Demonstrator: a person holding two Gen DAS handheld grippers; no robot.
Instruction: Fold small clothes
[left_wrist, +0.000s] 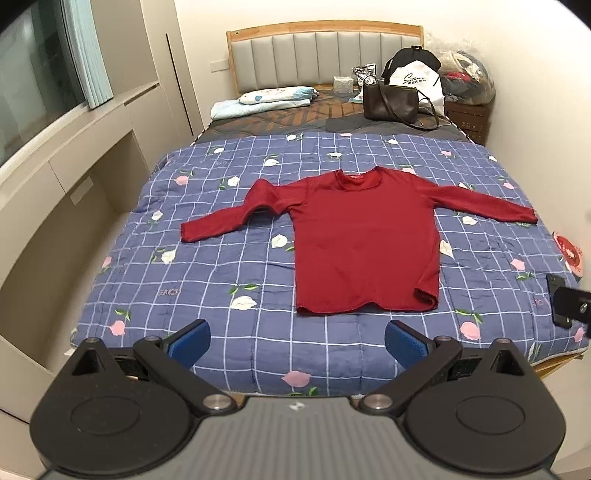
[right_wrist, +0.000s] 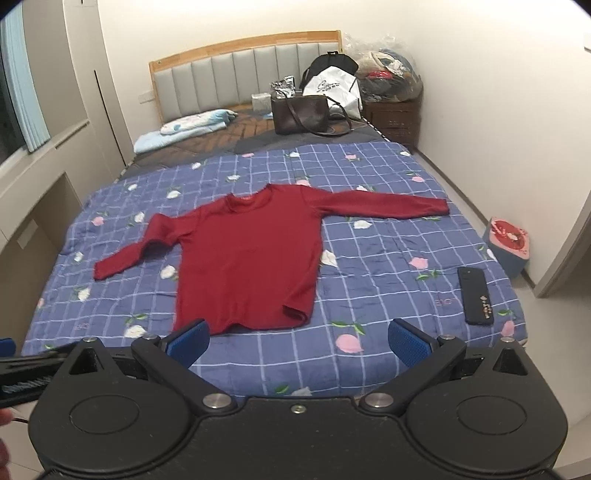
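Note:
A dark red long-sleeved top (left_wrist: 365, 243) (right_wrist: 251, 258) lies flat on the blue checked flowered quilt (left_wrist: 221, 295) (right_wrist: 388, 258), neck toward the headboard, both sleeves spread out; its left sleeve is bent and bunched near the shoulder. My left gripper (left_wrist: 297, 343) hovers above the quilt's near edge, just short of the hem, open with nothing between its blue pads. My right gripper (right_wrist: 298, 341) is also open and empty, near the hem's right corner. Part of the right gripper (left_wrist: 569, 304) shows at the right edge of the left wrist view.
A black phone (right_wrist: 475, 295) lies on the quilt at the right. A brown handbag (left_wrist: 391, 101), white bag, backpack and folded pillowcases (left_wrist: 273, 96) sit by the headboard. A nightstand with bagged clothes (right_wrist: 391, 85) and a red-topped box (right_wrist: 508, 240) stand right of the bed. Cabinets line the left.

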